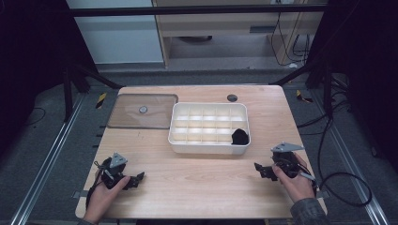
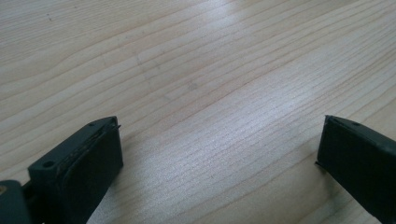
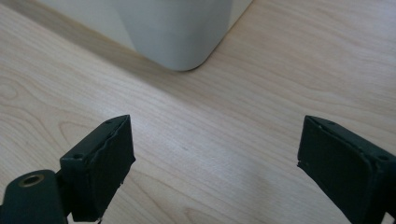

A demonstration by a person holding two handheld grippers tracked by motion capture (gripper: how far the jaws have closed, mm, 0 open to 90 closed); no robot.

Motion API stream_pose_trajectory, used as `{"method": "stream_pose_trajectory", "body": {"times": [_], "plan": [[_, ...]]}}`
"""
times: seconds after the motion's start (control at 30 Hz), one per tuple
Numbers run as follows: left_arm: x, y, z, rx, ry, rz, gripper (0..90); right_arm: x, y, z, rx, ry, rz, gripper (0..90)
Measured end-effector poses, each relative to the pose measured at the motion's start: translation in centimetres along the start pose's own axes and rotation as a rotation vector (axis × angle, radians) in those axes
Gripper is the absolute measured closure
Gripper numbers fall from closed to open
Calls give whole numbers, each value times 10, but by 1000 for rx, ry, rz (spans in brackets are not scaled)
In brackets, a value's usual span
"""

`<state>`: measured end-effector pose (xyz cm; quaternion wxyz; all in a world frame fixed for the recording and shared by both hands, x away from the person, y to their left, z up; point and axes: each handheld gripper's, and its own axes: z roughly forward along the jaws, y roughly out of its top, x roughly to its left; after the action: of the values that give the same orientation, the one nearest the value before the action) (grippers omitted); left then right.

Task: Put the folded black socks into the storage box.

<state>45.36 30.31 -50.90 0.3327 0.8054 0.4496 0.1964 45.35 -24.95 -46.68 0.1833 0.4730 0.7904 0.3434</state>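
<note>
On the surface (image 1: 197, 183) the white divided tray (image 1: 209, 146) held the black item (image 1: 240, 137) in its near-right compartment. My right gripper (image 1: 261, 170) and left gripper (image 1: 136, 181) rested released, fingers empty; I judged a careless reach could nudge the tray.

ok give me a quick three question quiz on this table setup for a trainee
1. True or false: the black object lies in the white divided tray's near right corner compartment.
2. Multiple choice: where is the clear lid with the round knob? A) on the tray B) flat on the table, left of the tray C) held in the left gripper
3. Short answer: how do the jaws of the right gripper stand, and is anything between them?

Key
1. True.
2. B.
3. Wide open, nothing between them; bare wood lies under them, with the tray's rounded corner ahead in the right gripper view.
</note>
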Motion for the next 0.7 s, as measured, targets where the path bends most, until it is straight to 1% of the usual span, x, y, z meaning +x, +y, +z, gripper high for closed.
{"method": "stream_pose_trajectory", "body": {"times": [0.07,0.27,0.33,0.37,0.4,0.47,0.5,0.7], "plan": [[0,0,0,0,0,0,0,2,-4,5,10,5,-16,105],[0,0,0,0,0,0,0,8,-11,13,12,16,-13,100],[0,0,0,0,0,0,0,10,-13,16,15,13,-8,100],[0,0,0,0,0,0,0,11,-14,18,11,15,-13,100],[0,0,0,0,0,0,0,12,-15,19,12,9,-13,100],[0,0,0,0,0,0,0,13,-15,22,7,12,-17,99],[0,0,0,0,0,0,0,14,-16,23,11,14,-9,98],[0,0,0,0,0,0,0,16,-16,28,3,6,-11,98]]}}
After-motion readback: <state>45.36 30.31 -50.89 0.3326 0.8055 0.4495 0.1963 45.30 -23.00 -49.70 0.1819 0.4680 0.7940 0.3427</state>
